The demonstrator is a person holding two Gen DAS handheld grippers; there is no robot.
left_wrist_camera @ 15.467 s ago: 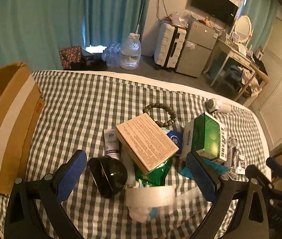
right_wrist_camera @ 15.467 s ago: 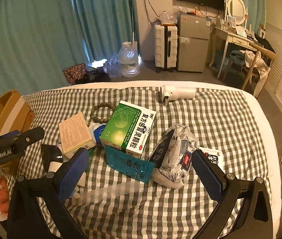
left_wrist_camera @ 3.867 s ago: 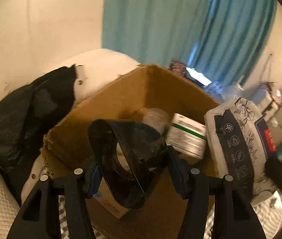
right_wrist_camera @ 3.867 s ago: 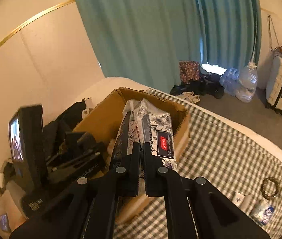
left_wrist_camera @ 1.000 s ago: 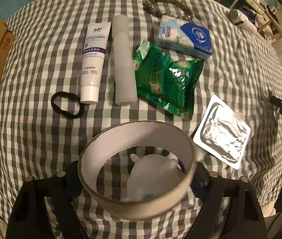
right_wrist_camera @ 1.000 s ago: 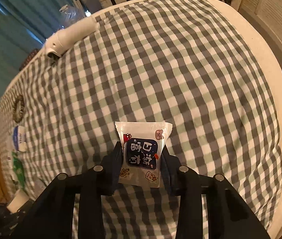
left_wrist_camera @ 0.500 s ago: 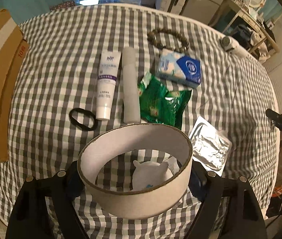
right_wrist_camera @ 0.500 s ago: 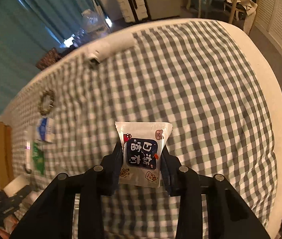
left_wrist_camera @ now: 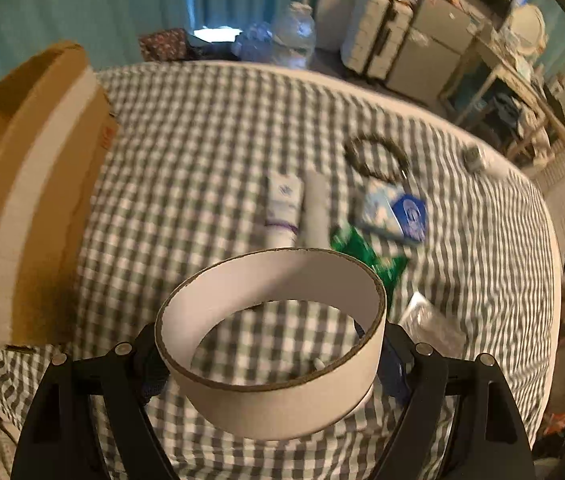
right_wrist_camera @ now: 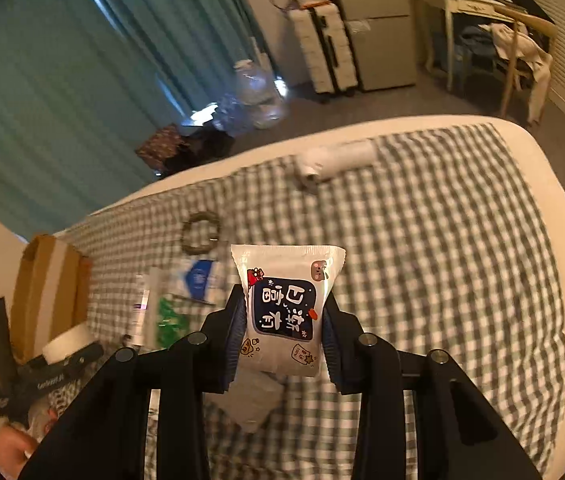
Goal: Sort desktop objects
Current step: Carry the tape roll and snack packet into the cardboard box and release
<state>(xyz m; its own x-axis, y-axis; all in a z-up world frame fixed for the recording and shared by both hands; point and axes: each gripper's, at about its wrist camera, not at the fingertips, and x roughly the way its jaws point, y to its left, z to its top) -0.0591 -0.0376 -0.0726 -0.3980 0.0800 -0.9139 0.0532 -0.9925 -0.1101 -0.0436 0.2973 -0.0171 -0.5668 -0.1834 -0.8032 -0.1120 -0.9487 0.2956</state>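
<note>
**Both claws loaded, above the bed**

Left wrist view: left claw [left_wrist_camera: 270, 364] is clenching a wide roll of tape [left_wrist_camera: 270, 344], pads pressing on its two sides, ring axis pointing roughly along the camera line. Roll is hanging clear of the checked bed cover [left_wrist_camera: 202, 160]. Cardboard box [left_wrist_camera: 22, 200] is sitting at the left edge of the bed, well apart from the roll. Past the roll, lying on the cover: white tube [left_wrist_camera: 282, 204] touching or just beside a pale cylinder [left_wrist_camera: 316, 208], green packet [left_wrist_camera: 366, 256] partly hidden behind the roll's rim, blue-and-white tissue pack [left_wrist_camera: 396, 212], bead bracelet [left_wrist_camera: 376, 158] beyond that. Foil blister pack [left_wrist_camera: 430, 324] is lying right of the roll. Frame is motion-blurred, so labels aren't readable.

Right wrist view: right claw [right_wrist_camera: 282, 332] is gripping a small white snack packet [right_wrist_camera: 286, 308] with a dark blue panel, pads squeezing its lower sides, packet upright and off the bed. White handheld device [right_wrist_camera: 338, 160] is lying near the far edge of the bed. Bracelet, tissue pack, tube and green packet are showing left of the packet. The left claw with its roll is showing at lower left in front of the box, a hand [right_wrist_camera: 14, 448] under it.
</note>
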